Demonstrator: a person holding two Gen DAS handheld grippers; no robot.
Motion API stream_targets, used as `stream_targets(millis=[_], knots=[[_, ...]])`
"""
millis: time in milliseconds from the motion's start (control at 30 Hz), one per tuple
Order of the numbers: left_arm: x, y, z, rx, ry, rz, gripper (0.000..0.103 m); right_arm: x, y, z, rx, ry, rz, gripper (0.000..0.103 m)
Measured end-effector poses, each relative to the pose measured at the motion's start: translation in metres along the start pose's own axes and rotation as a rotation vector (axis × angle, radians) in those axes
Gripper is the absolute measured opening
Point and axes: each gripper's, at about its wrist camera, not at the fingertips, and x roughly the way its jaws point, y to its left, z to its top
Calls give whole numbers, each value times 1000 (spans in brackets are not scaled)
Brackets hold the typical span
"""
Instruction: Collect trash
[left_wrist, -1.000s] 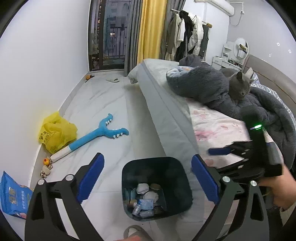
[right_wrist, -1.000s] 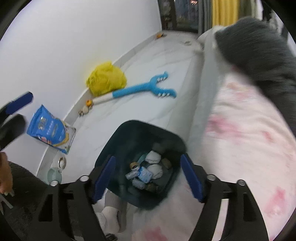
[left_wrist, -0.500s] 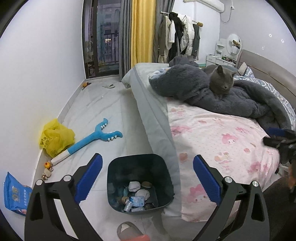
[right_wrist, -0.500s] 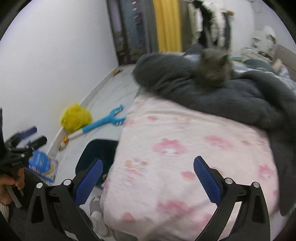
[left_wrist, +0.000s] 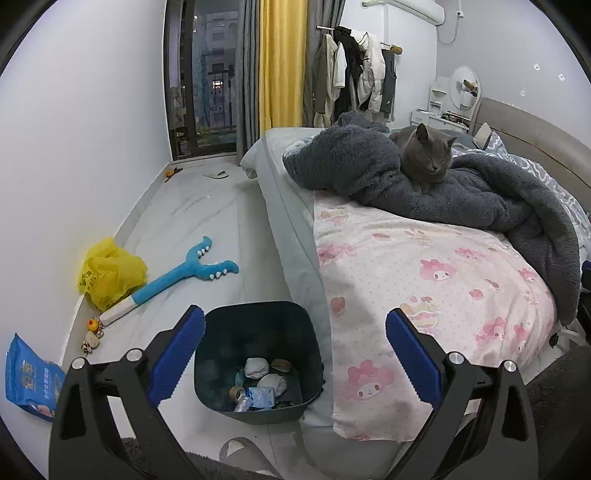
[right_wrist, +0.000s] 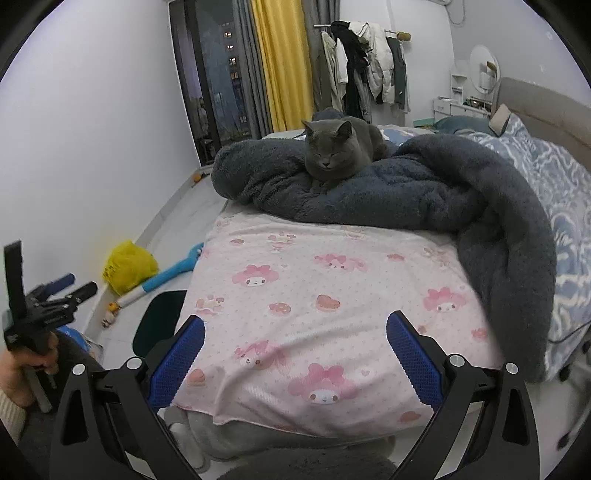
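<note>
- I am holding the right gripper (right_wrist: 294, 354) over the pink sheet (right_wrist: 332, 288) with its jaws spread wide and nothing between them.
- The left gripper (left_wrist: 294, 354) is hanging above the dark bin (left_wrist: 295, 398) on the floor, its jaws likewise apart and empty.
- Collected trash (left_wrist: 258, 384) is sitting in the bin's bottom; a yellow bag (left_wrist: 110, 273) and a blue packet (left_wrist: 31, 380) are lying by the wall.
- I am seeing no trash on the sheet, so reaching there risks pinching fabric.
- The grey cat (right_wrist: 332, 151) is dozing on the blanket (right_wrist: 424, 192); a fast sweep could startle it.
</note>
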Motion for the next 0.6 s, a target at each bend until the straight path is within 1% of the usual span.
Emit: stream_targets(millis=[100, 233, 600], knots=[[2, -2, -1, 2, -4, -5, 100, -3, 1, -1, -12, -11, 12, 100], [5, -6, -4, 6, 2, -2, 100, -4, 5, -4, -35, 0, 1, 100], [5, -7, -4, 6, 3, -1, 100, -5, 2, -5, -27, -2, 10, 100]])
